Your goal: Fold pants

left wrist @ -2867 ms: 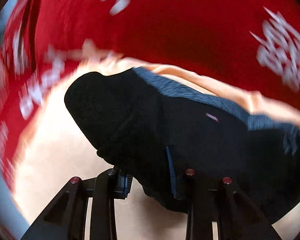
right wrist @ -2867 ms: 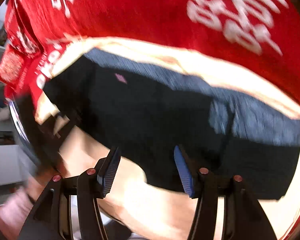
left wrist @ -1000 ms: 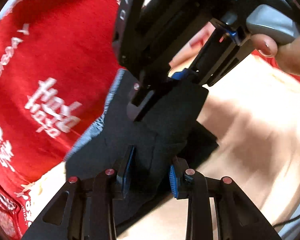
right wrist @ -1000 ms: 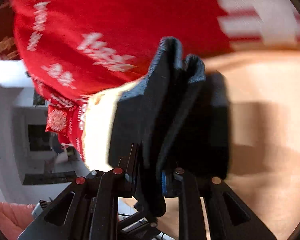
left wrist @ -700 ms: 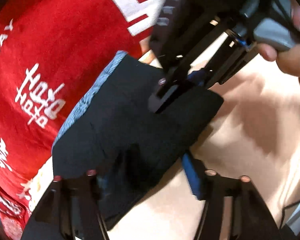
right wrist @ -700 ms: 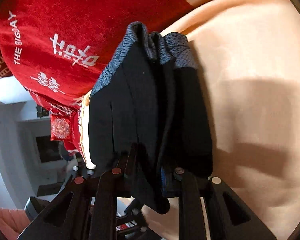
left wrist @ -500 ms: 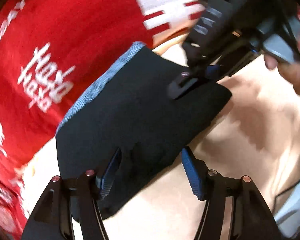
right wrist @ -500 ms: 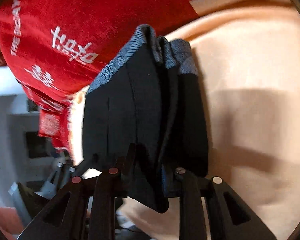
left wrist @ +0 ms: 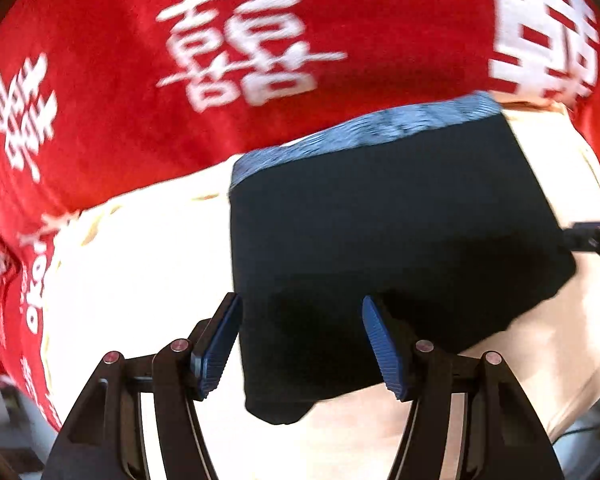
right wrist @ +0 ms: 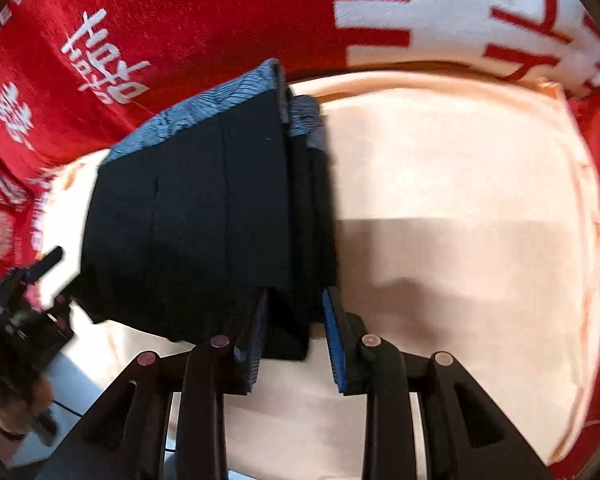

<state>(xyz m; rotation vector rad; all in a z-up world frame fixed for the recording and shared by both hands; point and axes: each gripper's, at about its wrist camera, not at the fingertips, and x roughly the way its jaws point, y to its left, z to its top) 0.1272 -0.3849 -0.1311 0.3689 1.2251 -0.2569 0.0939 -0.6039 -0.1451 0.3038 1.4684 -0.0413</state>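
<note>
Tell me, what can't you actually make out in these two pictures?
- Right gripper: in the right wrist view the folded pants fill the gap, so any pinch is unclear.
- Pants' underside: hidden by their own layers.
- Red blanket: lettering blurred, cut by the lens edge.
- Left gripper: open, touching nothing.

— What colour were the pants (left wrist: 380, 240)?
— Black, with a blue-grey patterned waistband (left wrist: 364, 130).
— And around them?
— A cream sheet (right wrist: 460, 208) and a red blanket (left wrist: 120, 80) printed with white characters.
</note>
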